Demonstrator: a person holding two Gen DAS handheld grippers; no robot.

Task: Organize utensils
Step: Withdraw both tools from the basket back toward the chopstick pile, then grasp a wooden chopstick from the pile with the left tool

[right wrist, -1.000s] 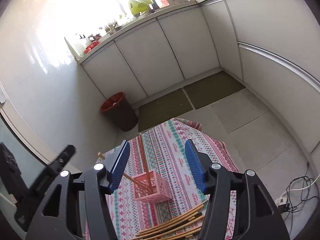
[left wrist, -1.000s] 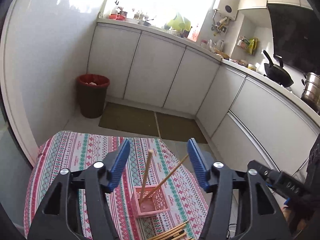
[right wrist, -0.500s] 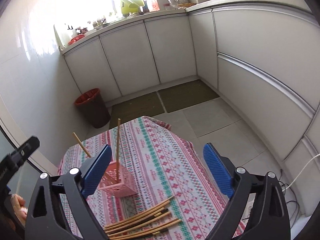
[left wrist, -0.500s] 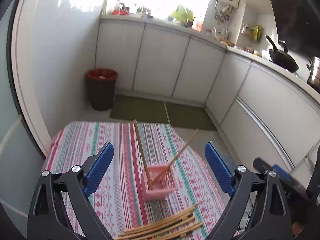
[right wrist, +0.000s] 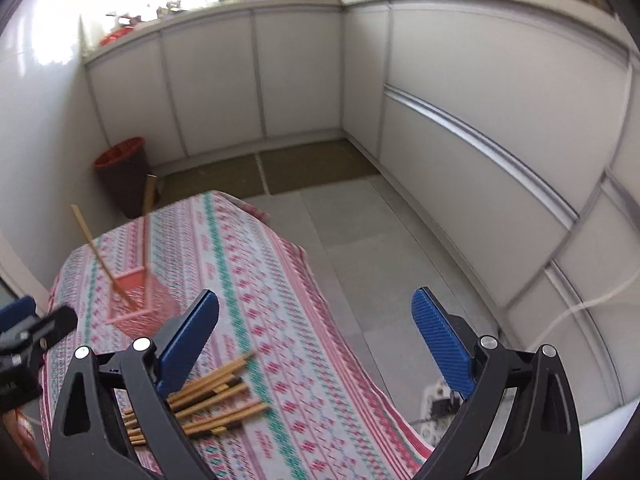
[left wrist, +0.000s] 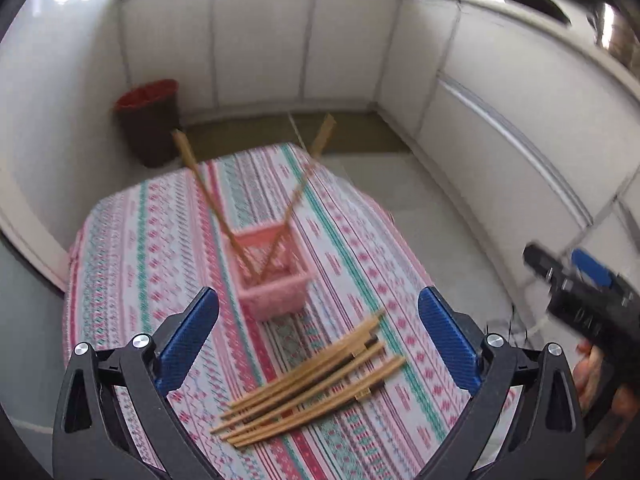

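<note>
A pink slotted basket (left wrist: 276,276) stands on the patterned tablecloth (left wrist: 140,240) with two wooden chopsticks (left wrist: 204,192) leaning out of it. It also shows in the right wrist view (right wrist: 138,304). Several loose chopsticks (left wrist: 316,384) lie in a bundle in front of the basket, also seen in the right wrist view (right wrist: 208,396). My left gripper (left wrist: 320,340) is open and empty above the bundle. My right gripper (right wrist: 316,344) is open and empty, over the table's right edge, to the right of the bundle.
The small table's right edge (right wrist: 320,300) drops to a grey tiled floor (right wrist: 400,240). White cabinets (left wrist: 260,40) line the back and right. A red-rimmed bin (left wrist: 148,120) stands at the back left. The right gripper's body (left wrist: 584,300) shows at the right.
Both grippers have opened wide and drawn back and tilted down, so the loose chopstick bundle now shows fully below them. The basket and its two chopsticks have not moved.
</note>
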